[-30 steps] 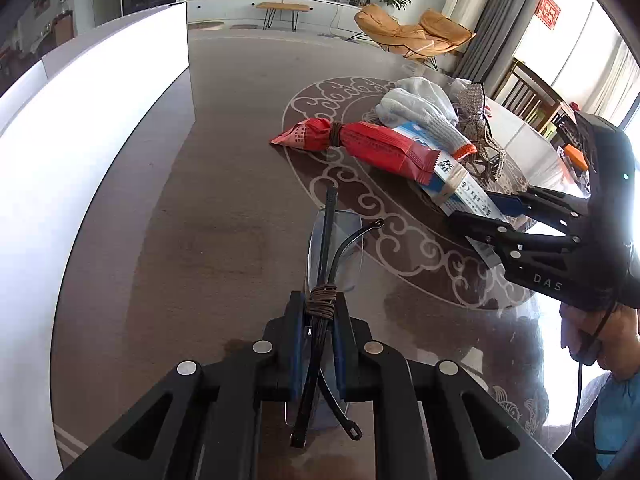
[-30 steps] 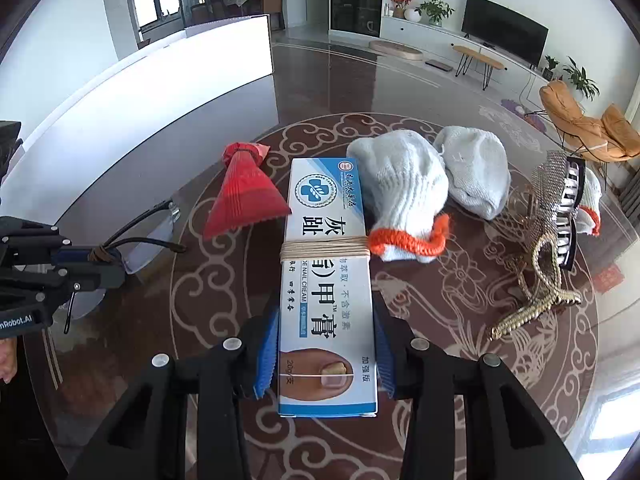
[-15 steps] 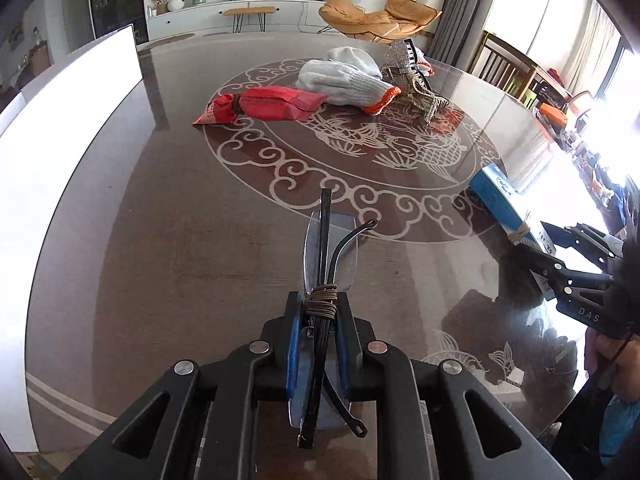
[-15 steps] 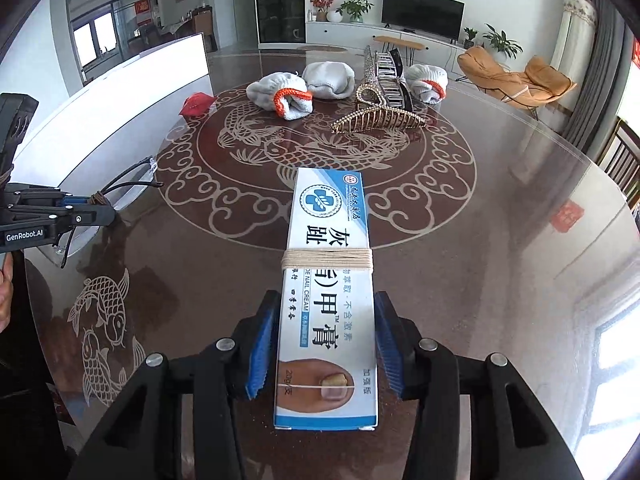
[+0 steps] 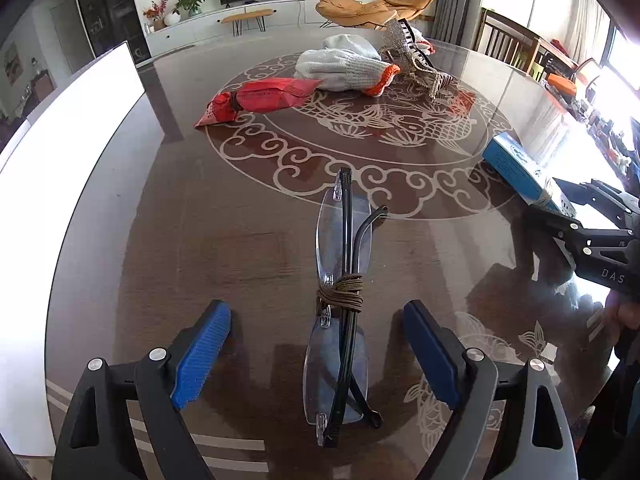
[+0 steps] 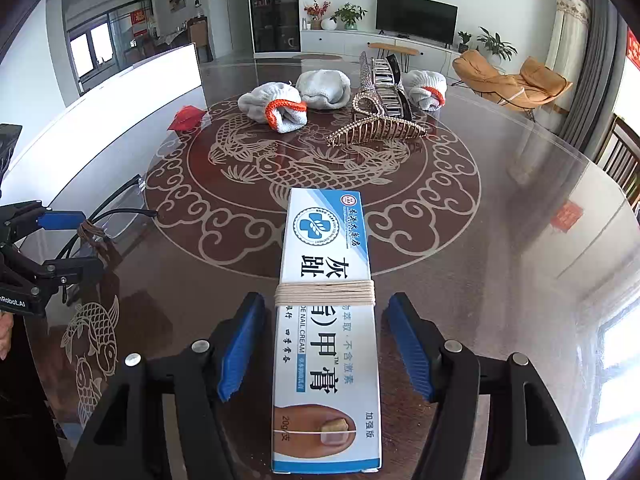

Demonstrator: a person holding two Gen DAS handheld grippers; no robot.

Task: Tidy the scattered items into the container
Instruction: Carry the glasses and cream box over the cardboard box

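Folded rimless glasses (image 5: 342,312), tied with brown cord, lie on the dark glass table between the spread fingers of my left gripper (image 5: 316,344), which is open. A white and blue nail cream box (image 6: 326,320), bound with a rubber band, lies on the table between the spread fingers of my right gripper (image 6: 326,340), also open. The box also shows at the right of the left wrist view (image 5: 520,168), and the glasses at the left of the right wrist view (image 6: 108,220). No container is in view.
Farther on the table lie a red packet (image 5: 260,98), white gloves with orange cuffs (image 6: 276,106), and large hair claws (image 6: 376,120). A white panel (image 5: 60,120) stands along the table's left side. The table edge (image 5: 120,420) is close.
Both grippers have opened and let go: the glasses and the box now rest on the table near its front edge, after being carried back from the table's middle.
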